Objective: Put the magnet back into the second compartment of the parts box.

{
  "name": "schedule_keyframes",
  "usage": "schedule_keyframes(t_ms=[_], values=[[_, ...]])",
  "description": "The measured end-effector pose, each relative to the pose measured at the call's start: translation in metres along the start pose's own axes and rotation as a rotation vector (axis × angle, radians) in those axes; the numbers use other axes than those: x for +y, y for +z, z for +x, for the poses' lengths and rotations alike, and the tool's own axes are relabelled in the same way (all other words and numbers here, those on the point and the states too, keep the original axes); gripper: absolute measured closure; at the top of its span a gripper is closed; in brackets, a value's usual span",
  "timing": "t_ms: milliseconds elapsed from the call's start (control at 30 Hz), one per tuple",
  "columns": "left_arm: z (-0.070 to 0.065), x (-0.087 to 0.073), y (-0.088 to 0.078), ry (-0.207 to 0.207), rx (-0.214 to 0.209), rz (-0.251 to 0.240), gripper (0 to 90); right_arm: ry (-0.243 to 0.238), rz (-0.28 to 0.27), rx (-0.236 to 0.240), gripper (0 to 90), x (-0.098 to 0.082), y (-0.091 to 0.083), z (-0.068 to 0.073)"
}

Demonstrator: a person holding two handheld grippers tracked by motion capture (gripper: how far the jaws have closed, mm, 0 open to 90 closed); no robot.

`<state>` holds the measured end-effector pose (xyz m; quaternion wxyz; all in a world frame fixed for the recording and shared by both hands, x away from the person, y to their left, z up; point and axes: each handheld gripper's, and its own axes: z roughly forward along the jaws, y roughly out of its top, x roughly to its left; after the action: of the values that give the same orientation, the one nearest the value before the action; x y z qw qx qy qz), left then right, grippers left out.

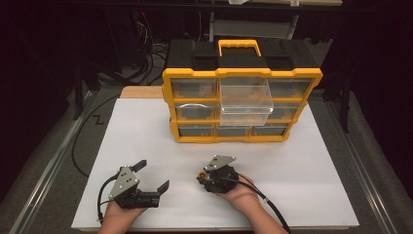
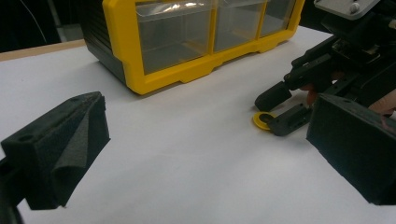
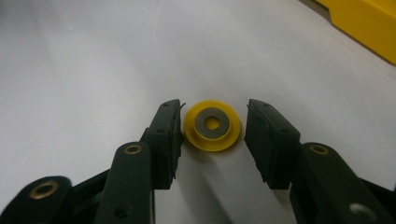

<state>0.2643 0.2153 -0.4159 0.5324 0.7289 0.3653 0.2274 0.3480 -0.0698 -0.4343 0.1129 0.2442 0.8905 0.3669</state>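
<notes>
A small yellow ring with a grey washer-like centre (image 3: 212,125) lies flat on the white table sheet. The jaws of my right gripper (image 3: 213,107) stand on either side of it, close to its rim, with a thin gap showing at each pad. In the high view the ring (image 1: 200,174) sits at the tip of the right gripper (image 1: 202,176), near the table's front middle. The left gripper view shows the ring (image 2: 261,120) between the right gripper's fingers (image 2: 282,125). My left gripper (image 1: 153,174) rests at the front left, jaws wide apart and nothing between them.
A yellow and black drawer organizer (image 1: 241,73) stands at the back middle of the white sheet (image 1: 146,131). One clear drawer (image 1: 245,100) of its top row is pulled out toward me. Cables trail from both grippers, and dark floor surrounds the table.
</notes>
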Motion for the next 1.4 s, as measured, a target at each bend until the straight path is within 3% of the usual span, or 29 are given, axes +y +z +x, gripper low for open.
schedule_keyframes(t_ms=[1000, 1400], values=[[0.002, 0.000, 0.001, -0.006, -0.003, -0.002, 0.3, -0.033, 0.009, 0.043, 64.4, 0.003, 0.000, -0.003], [0.003, 0.000, 0.001, -0.007, -0.008, -0.019, 0.3, -0.030, -0.012, 0.040, 64.2, -0.005, -0.024, -0.006]])
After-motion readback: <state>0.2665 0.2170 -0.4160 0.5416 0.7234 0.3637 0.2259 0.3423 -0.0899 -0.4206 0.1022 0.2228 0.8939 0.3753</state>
